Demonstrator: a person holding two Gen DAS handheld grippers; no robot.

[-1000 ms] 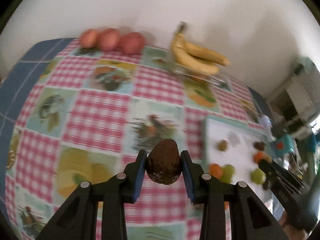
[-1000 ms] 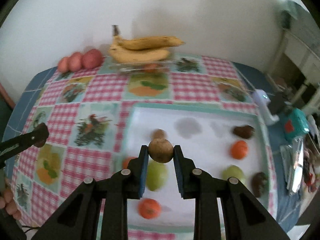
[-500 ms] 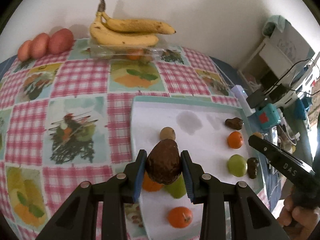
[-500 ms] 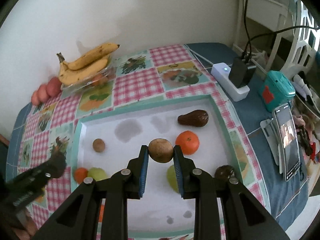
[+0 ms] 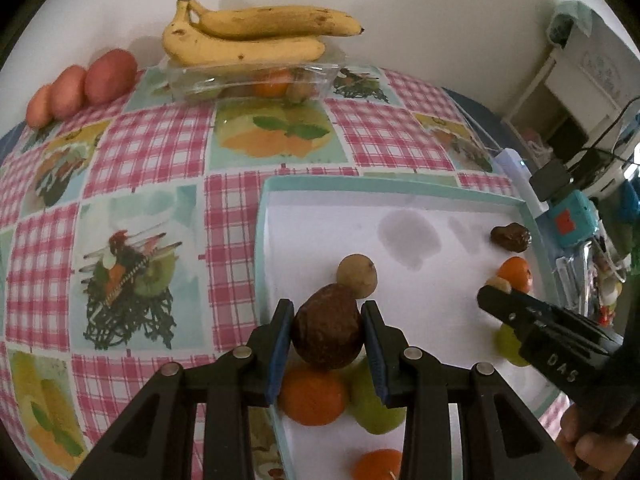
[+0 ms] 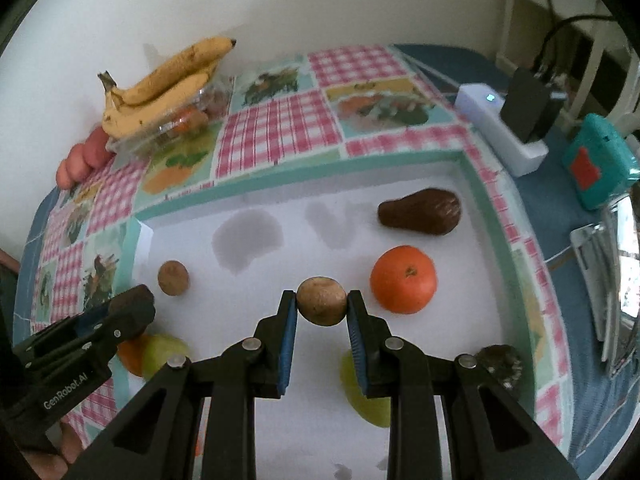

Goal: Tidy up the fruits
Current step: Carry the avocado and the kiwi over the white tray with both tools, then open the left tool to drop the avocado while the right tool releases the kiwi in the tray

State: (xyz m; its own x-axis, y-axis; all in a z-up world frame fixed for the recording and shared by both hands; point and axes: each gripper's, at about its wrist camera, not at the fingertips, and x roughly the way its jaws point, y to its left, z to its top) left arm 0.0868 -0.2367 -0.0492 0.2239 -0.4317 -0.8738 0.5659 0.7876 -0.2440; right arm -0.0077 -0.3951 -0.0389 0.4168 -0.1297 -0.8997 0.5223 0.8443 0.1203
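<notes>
My left gripper point(image 5: 326, 338) is shut on a dark brown avocado point(image 5: 326, 330), held above the left side of the white tray point(image 5: 320, 240). Under it lie an orange point(image 5: 312, 398), a green fruit point(image 5: 374, 408) and a small brown kiwi point(image 5: 357, 275). My right gripper point(image 6: 321, 304) is shut on a brown kiwi point(image 6: 321, 300), above the tray's point(image 6: 248, 320) right half. Near it lie an orange point(image 6: 403, 279), a dark avocado point(image 6: 422, 217), a green fruit point(image 6: 368, 404) and another dark fruit point(image 6: 500, 362).
Bananas point(image 5: 248, 36) lie on a clear plastic box point(image 5: 252, 80) of fruit by the wall, with several red fruits point(image 5: 80, 86) to the left. A white power strip point(image 6: 500, 128) and a teal box point(image 6: 596, 160) stand right of the tray.
Both grippers have come over the tray with their fruit. The left one swung right from the tablecloth; the right one moved to the tray's right half and lower.
</notes>
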